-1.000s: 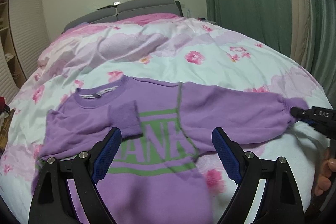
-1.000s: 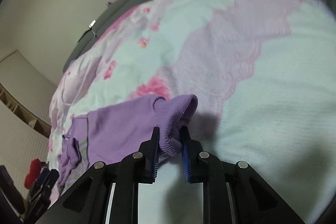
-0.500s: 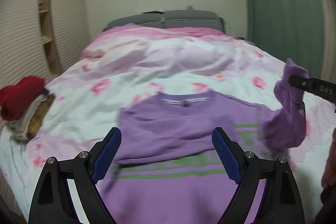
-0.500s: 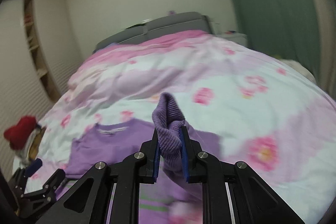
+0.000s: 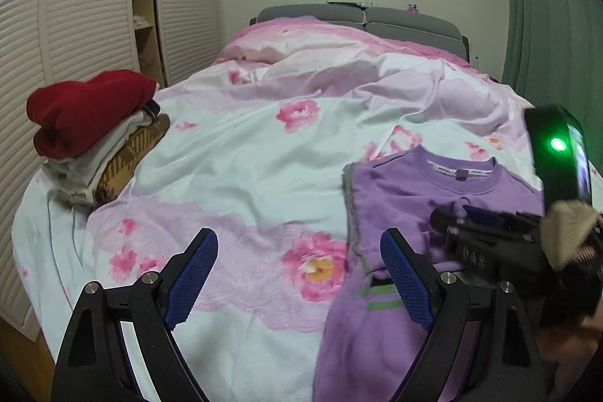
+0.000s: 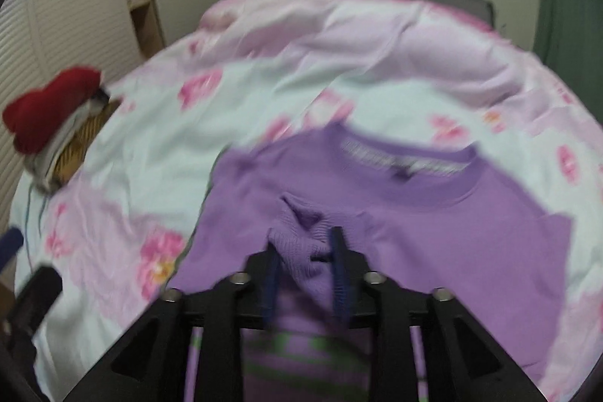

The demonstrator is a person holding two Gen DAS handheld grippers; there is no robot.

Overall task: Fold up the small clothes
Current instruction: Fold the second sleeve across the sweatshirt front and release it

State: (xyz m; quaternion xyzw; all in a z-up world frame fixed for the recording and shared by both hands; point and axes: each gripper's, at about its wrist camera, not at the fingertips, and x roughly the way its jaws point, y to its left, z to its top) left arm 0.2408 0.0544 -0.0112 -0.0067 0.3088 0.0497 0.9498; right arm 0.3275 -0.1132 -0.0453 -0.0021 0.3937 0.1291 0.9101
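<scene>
A purple sweatshirt (image 5: 433, 187) with green lettering lies flat on the flowered bedspread (image 5: 245, 176), neck away from me. In the right wrist view its right sleeve is folded across the chest (image 6: 471, 232). The ribbed cuff (image 6: 301, 243) lies slack between the jaws of my right gripper (image 6: 303, 262), which are opening. My left gripper (image 5: 297, 270) stands wide open over the bedspread at the sweatshirt's left edge, holding nothing. The right gripper (image 5: 463, 217) also shows at the right of the left wrist view, low over the chest.
A stack of folded clothes (image 5: 90, 138) topped by a red garment sits at the bed's left edge. A slatted wardrobe (image 5: 75, 6) stands to the left. At the far end is a grey headboard (image 5: 361, 17), and a green curtain (image 5: 546, 6) hangs on the right.
My right gripper carried the sleeve cuff from the bed's right side up and over onto the sweatshirt's chest, and its jaws have widened. My left gripper swung left, off the sweatshirt.
</scene>
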